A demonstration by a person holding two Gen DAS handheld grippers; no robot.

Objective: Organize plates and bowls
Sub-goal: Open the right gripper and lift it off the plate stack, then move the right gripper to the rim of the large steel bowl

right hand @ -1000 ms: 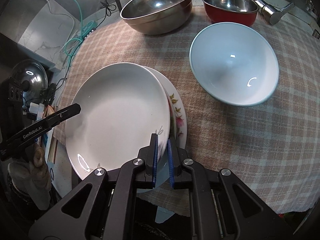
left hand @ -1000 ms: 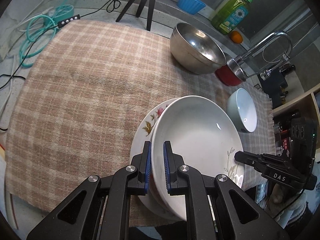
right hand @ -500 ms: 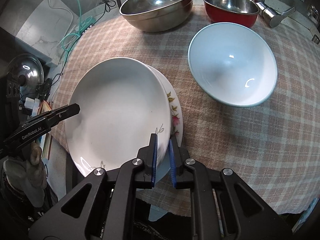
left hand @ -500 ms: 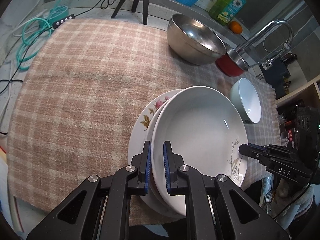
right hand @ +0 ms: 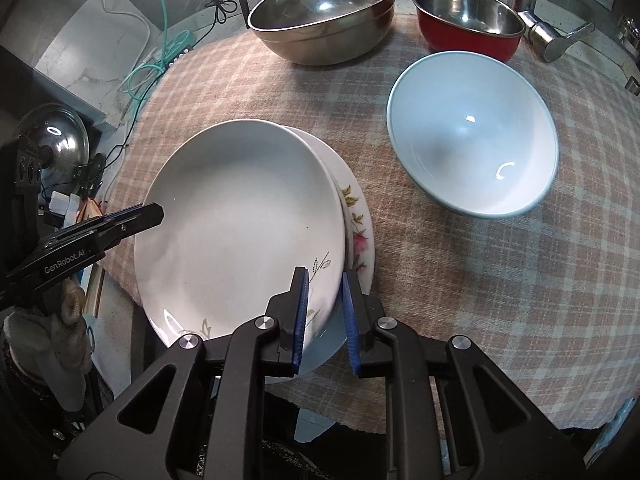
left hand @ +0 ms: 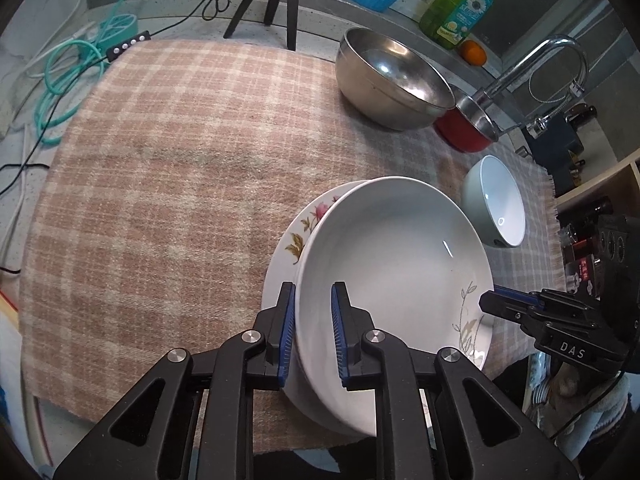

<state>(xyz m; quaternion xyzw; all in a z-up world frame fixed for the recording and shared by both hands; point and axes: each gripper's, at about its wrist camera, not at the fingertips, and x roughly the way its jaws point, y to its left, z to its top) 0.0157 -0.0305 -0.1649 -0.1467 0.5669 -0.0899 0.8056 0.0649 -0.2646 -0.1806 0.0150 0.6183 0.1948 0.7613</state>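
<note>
Plates stacked, both grips letting go.

My left hand-held gripper (left hand: 313, 330) and my right hand-held gripper (right hand: 325, 316) each straddle the rim of the white plate (left hand: 394, 264) at lower centre of their views, jaws just parted, blue pads no longer pinching, so neither carries it. That plate sits off-centre on the floral plate (left hand: 298, 240), and the pair overhangs the near edge of the checked cloth (left hand: 160, 160) on the desk. If I pull back crooked, a pad could catch the rim and drag the top plate off the edge. Further out, right of frame, stand the pale bowl (right hand: 472, 136), steel bowl (right hand: 324, 12) and red bowl (right hand: 470, 24), not yet nested.
</note>
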